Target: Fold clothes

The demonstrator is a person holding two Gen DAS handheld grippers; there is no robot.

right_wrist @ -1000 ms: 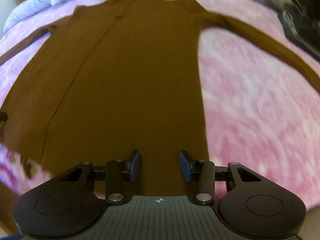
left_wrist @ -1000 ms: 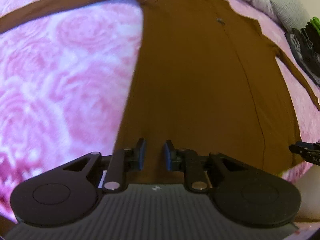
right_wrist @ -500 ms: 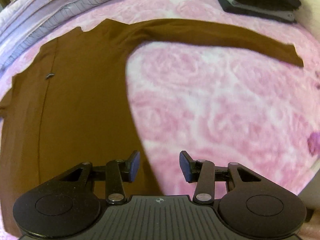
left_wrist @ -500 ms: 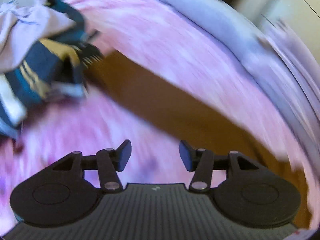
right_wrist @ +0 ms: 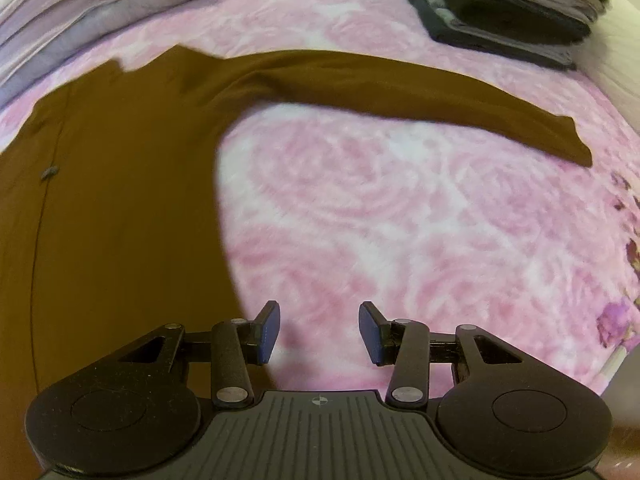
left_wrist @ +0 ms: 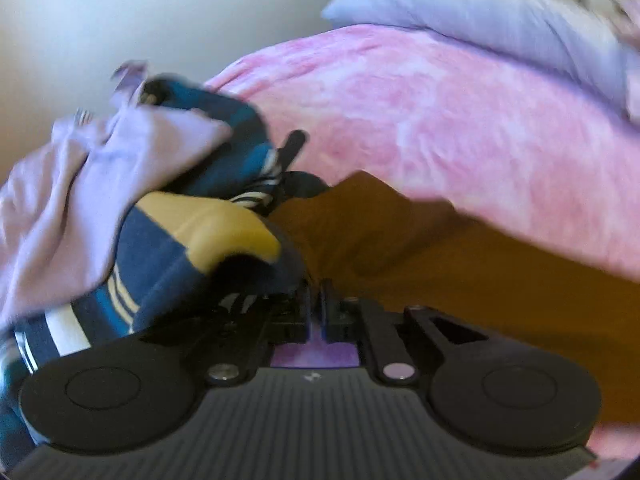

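Observation:
A brown long-sleeved shirt point(right_wrist: 120, 184) lies flat on a pink rose-patterned blanket point(right_wrist: 400, 220). Its right sleeve point(right_wrist: 420, 96) stretches out toward the right, ending in a cuff point(right_wrist: 568, 140). My right gripper point(right_wrist: 318, 332) is open and empty, low over the blanket just right of the shirt's side edge. In the left wrist view the other brown sleeve point(left_wrist: 440, 264) runs across the blanket point(left_wrist: 460, 120). My left gripper point(left_wrist: 318, 300) has its jaws pressed together on that sleeve's near edge, close to the cuff point(left_wrist: 344, 196). This view is blurred.
A heap of unfolded clothes, lilac point(left_wrist: 80, 200) and navy-yellow striped point(left_wrist: 192, 240), presses against the left gripper's left side. A lilac pillow point(left_wrist: 480, 20) lies at the bed's far end. A stack of folded dark clothes point(right_wrist: 500, 12) sits beyond the right sleeve.
My left gripper swung from the shirt's hem to the left sleeve beside the clothes heap and shut there. The right gripper moved off the shirt body to the blanket on its right, still open.

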